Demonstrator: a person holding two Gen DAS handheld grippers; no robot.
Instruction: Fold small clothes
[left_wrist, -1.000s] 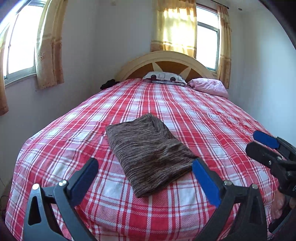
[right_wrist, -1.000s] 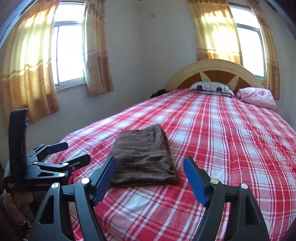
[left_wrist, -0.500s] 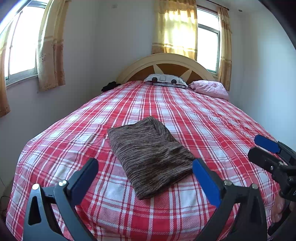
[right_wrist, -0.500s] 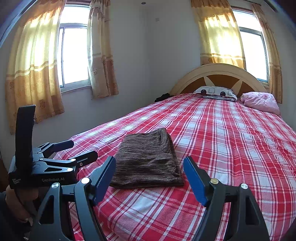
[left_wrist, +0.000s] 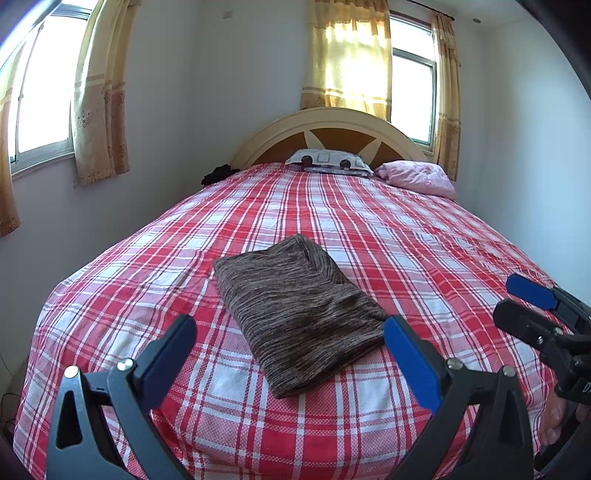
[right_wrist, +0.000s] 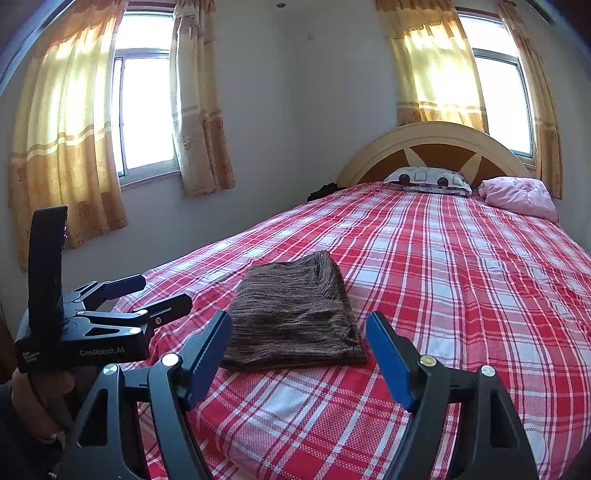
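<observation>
A brown striped knit garment (left_wrist: 299, 306) (right_wrist: 295, 314) lies folded into a flat rectangle on the red and white plaid bed (left_wrist: 369, 229) (right_wrist: 461, 266), near its foot. My left gripper (left_wrist: 291, 336) hovers open just short of the garment's near edge, blue pads wide apart, nothing between them. My right gripper (right_wrist: 299, 339) is likewise open and empty, a little back from the garment. Each gripper shows in the other's view: the right one (left_wrist: 524, 306) at the right edge, the left one (right_wrist: 147, 295) at the left, held by a hand (right_wrist: 33, 402).
A patterned pillow (left_wrist: 328, 160) and a pink bundle of cloth (left_wrist: 417, 177) lie at the headboard (left_wrist: 332, 125). A dark item (left_wrist: 218, 173) sits at the bed's far left corner. Curtained windows (right_wrist: 144, 110) and a wall run along the bed's left side.
Both views have tilted up slightly, so the garment sits a little lower in frame. The garment lies unchanged and both grippers stay open.
</observation>
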